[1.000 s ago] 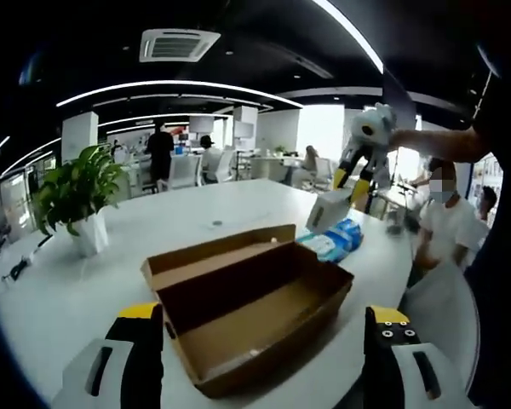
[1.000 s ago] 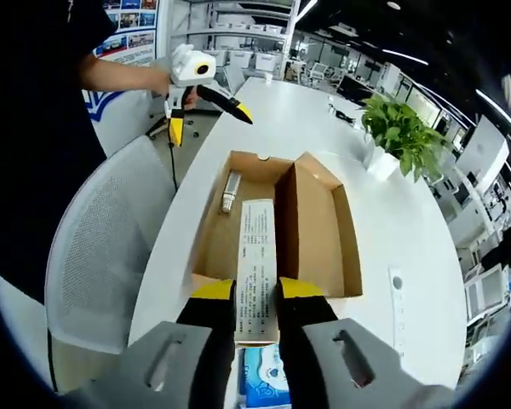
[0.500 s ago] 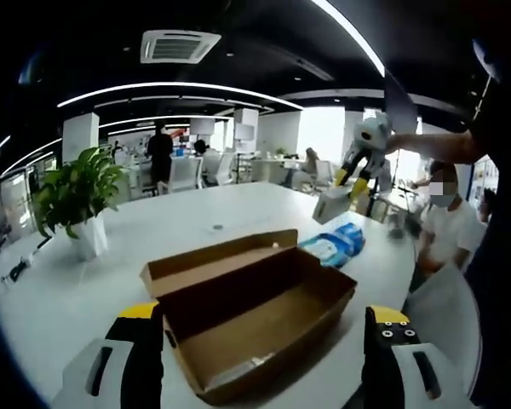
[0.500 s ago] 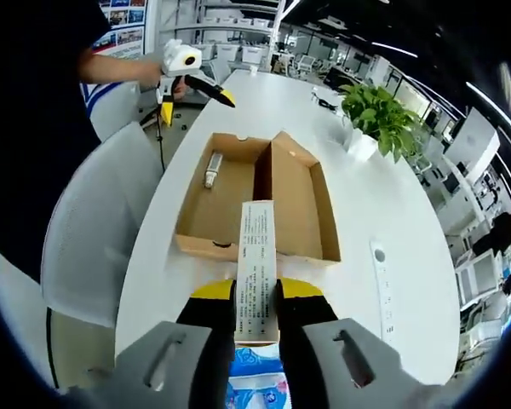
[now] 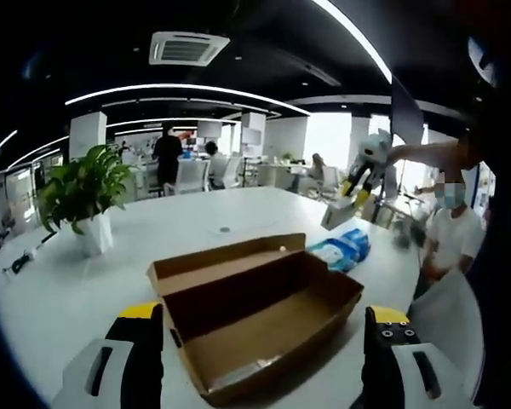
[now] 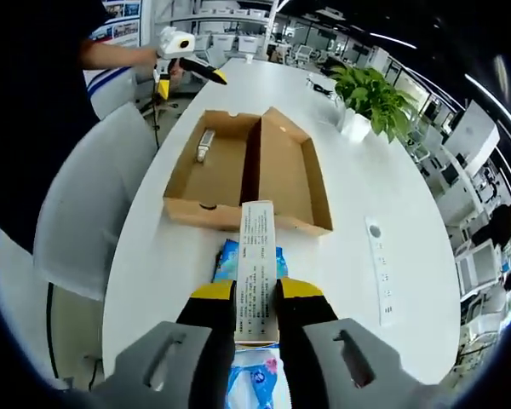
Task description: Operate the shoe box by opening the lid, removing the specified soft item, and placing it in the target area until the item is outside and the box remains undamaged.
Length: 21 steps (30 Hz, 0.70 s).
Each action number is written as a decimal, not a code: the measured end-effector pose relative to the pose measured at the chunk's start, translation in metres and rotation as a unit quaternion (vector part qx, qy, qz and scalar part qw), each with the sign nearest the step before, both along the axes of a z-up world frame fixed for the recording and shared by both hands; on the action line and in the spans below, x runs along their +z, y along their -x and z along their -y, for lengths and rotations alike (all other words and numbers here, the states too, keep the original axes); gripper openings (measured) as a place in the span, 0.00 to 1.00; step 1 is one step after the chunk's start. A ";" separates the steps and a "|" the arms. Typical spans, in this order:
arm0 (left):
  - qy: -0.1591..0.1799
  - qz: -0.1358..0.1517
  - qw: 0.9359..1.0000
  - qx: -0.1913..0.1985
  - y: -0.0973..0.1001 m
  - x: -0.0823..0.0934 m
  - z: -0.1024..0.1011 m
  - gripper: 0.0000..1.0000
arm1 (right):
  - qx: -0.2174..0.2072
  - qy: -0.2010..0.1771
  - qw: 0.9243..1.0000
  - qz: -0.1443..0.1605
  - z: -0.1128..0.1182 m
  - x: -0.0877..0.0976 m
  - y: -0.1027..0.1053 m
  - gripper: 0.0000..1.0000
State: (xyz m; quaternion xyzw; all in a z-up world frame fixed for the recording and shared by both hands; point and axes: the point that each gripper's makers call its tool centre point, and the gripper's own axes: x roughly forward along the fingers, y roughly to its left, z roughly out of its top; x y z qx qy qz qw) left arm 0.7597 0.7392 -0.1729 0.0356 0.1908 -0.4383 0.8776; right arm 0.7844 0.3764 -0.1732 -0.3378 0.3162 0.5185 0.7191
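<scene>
White oval table (image 6: 392, 213) carries an open brown cardboard shoe box (image 6: 247, 175). Right gripper (image 6: 257, 298) clamps a white printed carton (image 6: 256, 273) above a blue soft pack (image 6: 249, 256), box at 12 o'clock. Left gripper (image 5: 264, 319) gapes wide, holding nothing.

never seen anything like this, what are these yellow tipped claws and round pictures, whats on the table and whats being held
A person holds a hand tool with two jaws in each hand, and a small fisheye camera rides on each tool, hence the round pictures.

In the left gripper view, the left gripper has its yellow-tipped jaws wide apart, holding nothing. Ahead lies an open cardboard shoe box on a white table, with a potted plant farther back.

In the right gripper view, the right gripper is shut on a slim printed carton, held above a blue soft pack lying on the table beside the box. A small silvery object lies inside the box; what it is, I cannot tell.

Each gripper also appears in the other's view.
</scene>
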 end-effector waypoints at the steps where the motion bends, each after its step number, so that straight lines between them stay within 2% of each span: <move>1: 0.000 0.001 1.000 0.001 0.000 0.000 0.000 1.00 | -0.002 0.002 1.000 -0.001 0.005 -0.003 -0.001 0.16; 12: 0.004 0.006 1.000 0.011 -0.004 0.003 0.002 1.00 | -0.011 0.020 1.000 -0.006 0.041 -0.028 -0.016 0.16; 21: 0.007 0.011 1.000 0.029 -0.016 -0.006 -0.010 1.00 | -0.024 0.036 0.999 -0.021 0.069 -0.053 -0.023 0.16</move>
